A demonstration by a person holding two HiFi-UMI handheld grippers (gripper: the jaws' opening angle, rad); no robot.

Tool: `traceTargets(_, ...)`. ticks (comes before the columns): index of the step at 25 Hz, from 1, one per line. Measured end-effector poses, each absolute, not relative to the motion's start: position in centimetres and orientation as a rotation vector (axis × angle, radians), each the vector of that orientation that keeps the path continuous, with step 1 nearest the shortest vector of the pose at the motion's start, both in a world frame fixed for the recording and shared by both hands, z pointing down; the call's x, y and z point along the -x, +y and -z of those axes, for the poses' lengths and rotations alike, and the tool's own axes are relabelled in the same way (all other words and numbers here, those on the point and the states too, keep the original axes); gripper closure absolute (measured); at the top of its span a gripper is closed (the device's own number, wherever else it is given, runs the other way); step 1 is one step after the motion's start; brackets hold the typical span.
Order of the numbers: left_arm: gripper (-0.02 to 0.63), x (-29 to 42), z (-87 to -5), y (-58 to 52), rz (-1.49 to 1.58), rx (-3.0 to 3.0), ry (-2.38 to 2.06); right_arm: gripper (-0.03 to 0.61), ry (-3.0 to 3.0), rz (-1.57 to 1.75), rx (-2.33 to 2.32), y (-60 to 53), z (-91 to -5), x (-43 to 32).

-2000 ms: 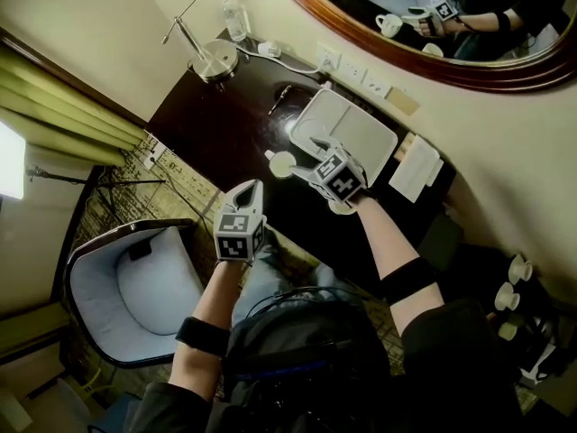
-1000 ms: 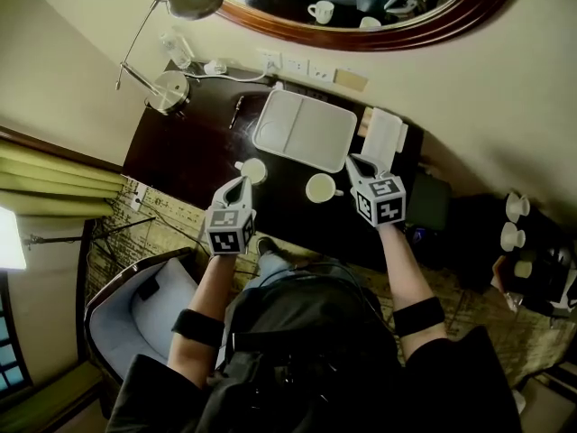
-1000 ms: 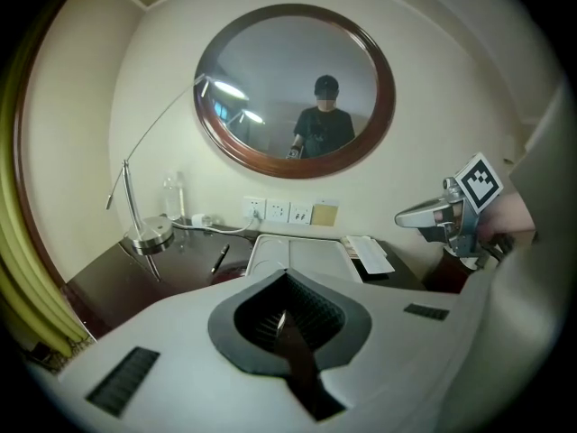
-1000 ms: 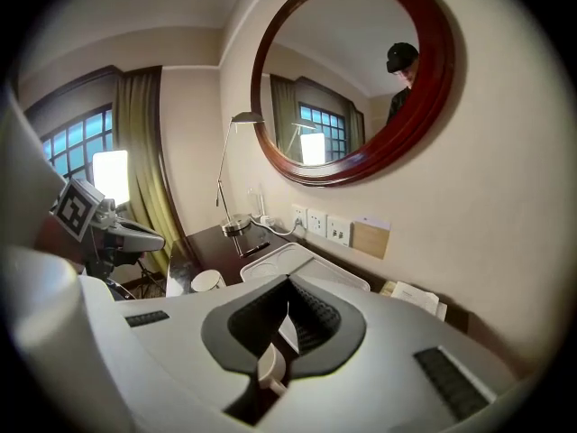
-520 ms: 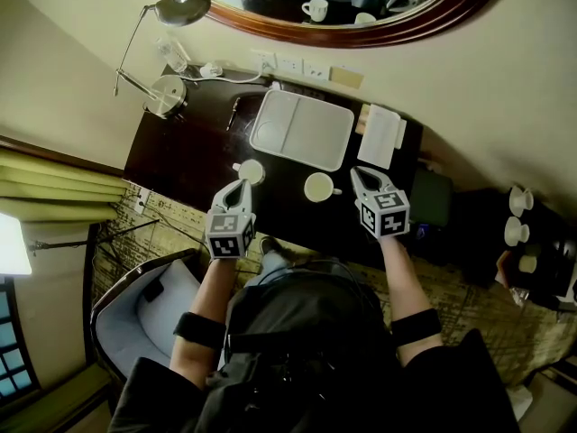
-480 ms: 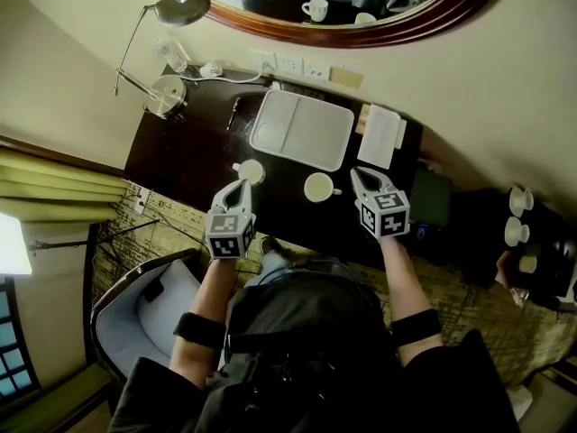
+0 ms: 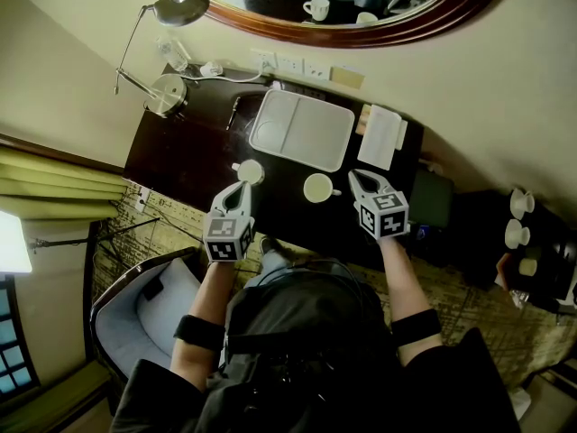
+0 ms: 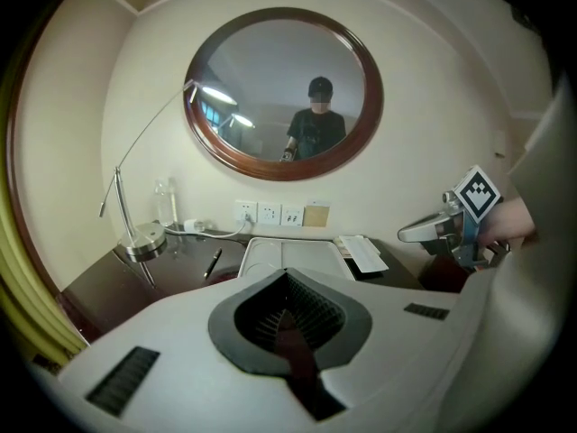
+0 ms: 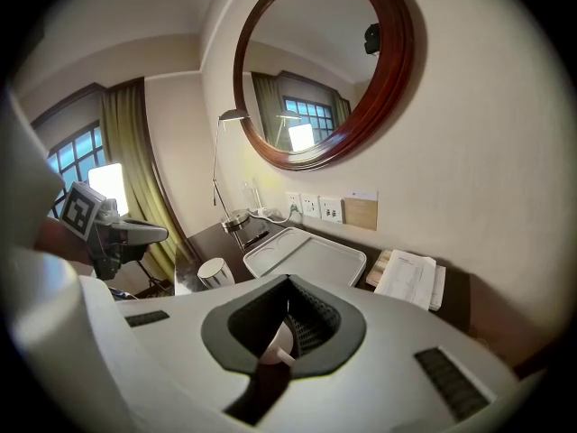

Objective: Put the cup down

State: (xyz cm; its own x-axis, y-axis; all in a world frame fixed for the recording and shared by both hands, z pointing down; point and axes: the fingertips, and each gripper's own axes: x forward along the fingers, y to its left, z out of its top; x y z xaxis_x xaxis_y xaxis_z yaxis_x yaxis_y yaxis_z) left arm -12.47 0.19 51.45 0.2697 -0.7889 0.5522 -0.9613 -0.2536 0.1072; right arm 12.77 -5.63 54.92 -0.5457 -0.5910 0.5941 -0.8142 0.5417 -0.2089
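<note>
A white cup with a handle stands upright on the dark desk, just in front of the white tray. My right gripper hovers to the right of the cup and apart from it, jaws shut on nothing. In the right gripper view a piece of this cup shows through the notch below the jaws. A second white cup stands left of the first. My left gripper is just in front of it, shut and holding nothing.
A desk lamp, a glass bottle and a pen are at the desk's back left. Papers lie right of the tray. A round mirror hangs above. An armchair stands at the lower left.
Two seconds ago my right gripper was over the handled cup by the tray. It has since drawn back to the right, leaving the cup on the desk. The left gripper barely moved.
</note>
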Motion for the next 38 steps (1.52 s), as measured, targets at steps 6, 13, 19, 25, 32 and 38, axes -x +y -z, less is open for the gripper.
traceTargets(6, 0.623, 10.3, -51.3, -0.1, -0.594, -2.243, -1.517, 0.561, -2.311, -0.682, -1.142, -5.2, -55.4, -13.3)
traceTargets(13, 0.441, 4.0, -51.9, 0.1, -0.749, -2.517, -1.163, 0.561, -2.298, -0.711, -1.147, -4.2, -56.1, -14.0)
traceTargets(19, 0.2, -1.8, -54.9, 0.8, -1.097, -2.687, -0.693, 0.561, -2.28, -0.732, -1.164, -3.0, -56.5, -14.7)
traceTargets(25, 0.172, -4.9, -59.5, 0.7, -1.596, -2.764, -0.229, 0.561, -2.228, -0.755, -1.175, -1.1, -58.1, -15.6)
traceTargets(32, 0.172, -7.1, -64.5, 0.2, -1.813, -2.694, -0.006, 0.561, -2.181, -0.804, -1.195, 0.6, -60.4, -16.8)
traceTargets(38, 0.172, -7.4, -67.3, 0.1, -1.852, -2.579, 0.068, 0.561, -2.177, -0.856, -1.196, 0.9, -61.6, -17.2)
